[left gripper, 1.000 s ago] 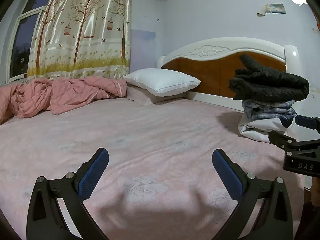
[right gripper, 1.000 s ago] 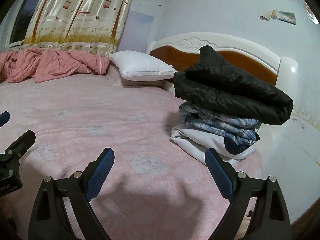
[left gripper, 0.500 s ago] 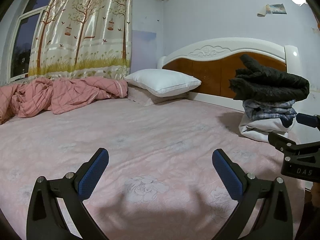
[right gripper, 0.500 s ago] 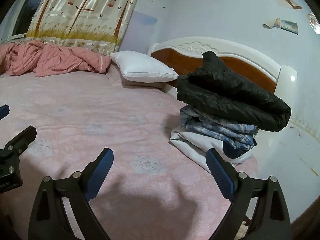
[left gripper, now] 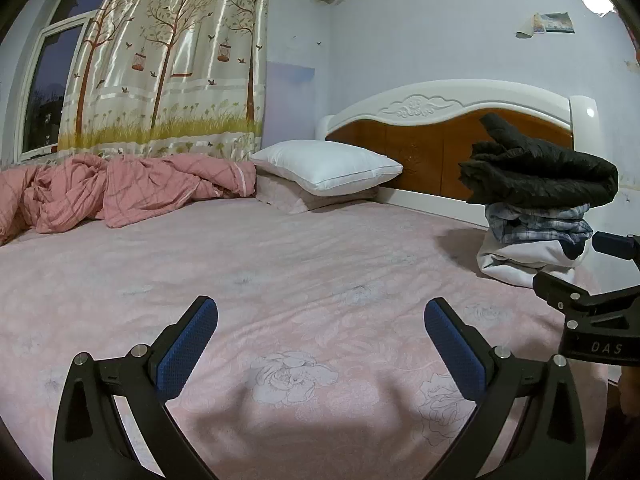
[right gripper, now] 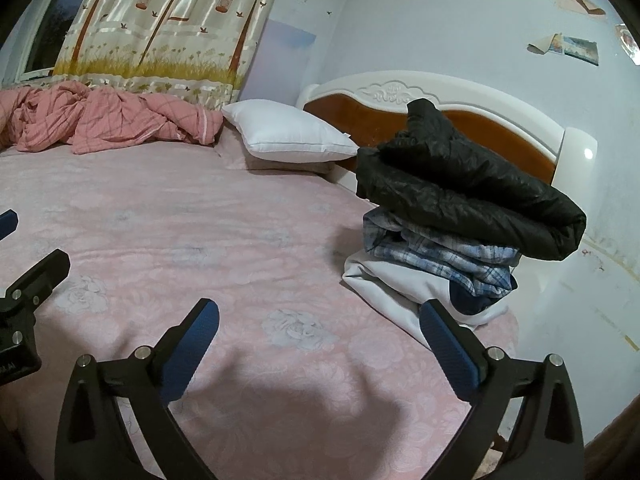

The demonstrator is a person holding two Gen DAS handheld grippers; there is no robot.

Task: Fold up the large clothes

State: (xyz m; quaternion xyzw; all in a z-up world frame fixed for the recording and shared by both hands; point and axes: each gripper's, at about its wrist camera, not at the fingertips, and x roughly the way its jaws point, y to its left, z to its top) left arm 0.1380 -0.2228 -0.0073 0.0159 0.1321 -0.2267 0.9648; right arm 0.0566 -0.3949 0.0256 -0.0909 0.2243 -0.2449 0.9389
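Observation:
A stack of folded clothes sits at the bed's right edge near the headboard: a black jacket (right gripper: 472,204) on top, a blue plaid shirt (right gripper: 440,256) under it, a white garment (right gripper: 396,284) at the bottom. The stack also shows in the left wrist view (left gripper: 536,184). My left gripper (left gripper: 320,344) is open and empty above the pink sheet (left gripper: 260,264). My right gripper (right gripper: 318,344) is open and empty, its right finger close to the white garment. The right gripper shows at the left view's right edge (left gripper: 592,308).
A white pillow (left gripper: 328,164) lies by the wooden headboard (left gripper: 432,140). A crumpled pink quilt (left gripper: 112,188) lies at the far left under a curtained window (left gripper: 160,64). The wall (right gripper: 580,280) runs close along the bed's right side.
Both grippers stay open. The right wrist view has shifted slightly, with the clothes stack sitting a little lower and nearer the right finger. The left view is nearly unchanged.

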